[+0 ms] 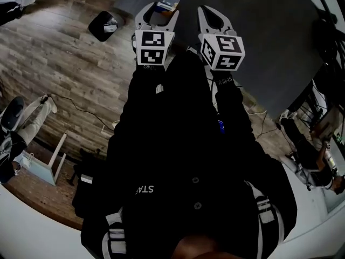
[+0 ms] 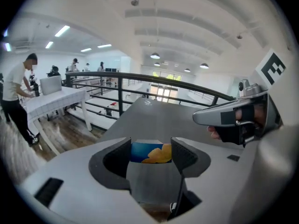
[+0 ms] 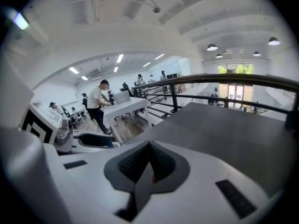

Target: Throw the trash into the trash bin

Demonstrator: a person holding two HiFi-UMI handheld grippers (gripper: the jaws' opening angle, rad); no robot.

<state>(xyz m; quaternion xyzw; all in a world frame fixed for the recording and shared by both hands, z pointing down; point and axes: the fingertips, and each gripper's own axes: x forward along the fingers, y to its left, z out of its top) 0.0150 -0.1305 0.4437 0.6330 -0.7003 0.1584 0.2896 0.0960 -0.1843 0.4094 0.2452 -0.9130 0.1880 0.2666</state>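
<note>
- The left gripper (image 1: 158,11) was clenched on a blue-and-yellow packet (image 2: 149,153); the packet spanned the gap from one pad to the other.
- The right gripper (image 3: 148,162) had its jaws pressed together with nothing between them.
- Both grippers were held out side by side in front of the person's black sleeves (image 1: 178,123), over the near edge of a grey table (image 1: 264,42).
- The trash bin (image 1: 104,26) (black, with something pale inside it) stood on the wood floor (image 1: 59,63), to the left of the left gripper and apart from it.
- The packet was at the left gripper's tips, above the table edge and not over the bin.
- A dark railing (image 2: 140,78) ran behind the table, and beyond it a person in a white top (image 2: 14,90) stood at a white table (image 2: 51,101).
</note>
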